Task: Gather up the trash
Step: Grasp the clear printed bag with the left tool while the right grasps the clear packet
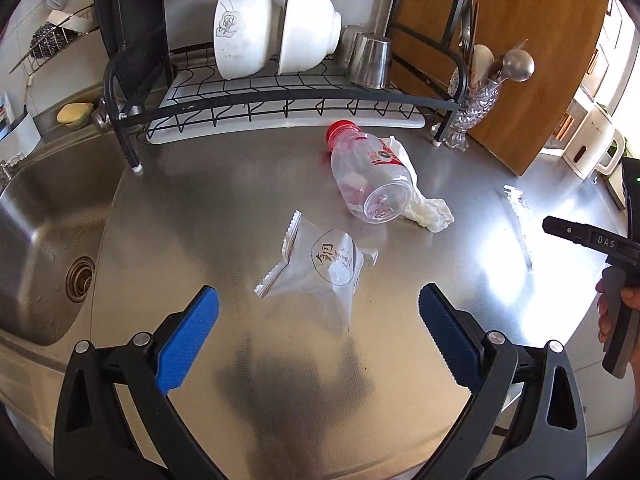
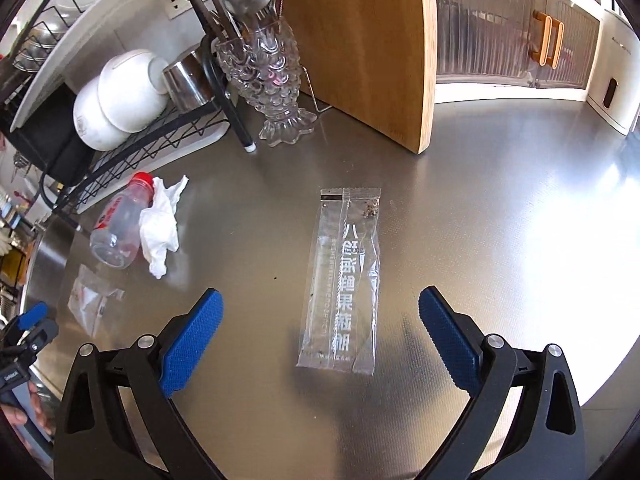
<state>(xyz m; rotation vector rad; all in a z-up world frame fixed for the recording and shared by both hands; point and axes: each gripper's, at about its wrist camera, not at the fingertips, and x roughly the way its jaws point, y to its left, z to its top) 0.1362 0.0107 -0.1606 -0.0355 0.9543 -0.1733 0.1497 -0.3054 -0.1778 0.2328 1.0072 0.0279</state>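
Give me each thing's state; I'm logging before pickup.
Left tongs: open, empty.
Right tongs: open, empty.
Bottle: capped, on its side, against the tissue.
Tissue: crumpled.
Square wrapper: torn open.
Long wrapper: flat.
Bowls: tipped in rack.

left gripper (image 1: 319, 334) hovers wide open above a clear wrapper (image 1: 320, 270) on the steel counter (image 1: 200, 208); beyond it, a red-capped bottle (image 1: 368, 176) lies against crumpled tissue (image 1: 430, 210).

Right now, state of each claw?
Left claw: open, empty, above the small wrapper.
Right claw: open, empty, above the long wrapper.
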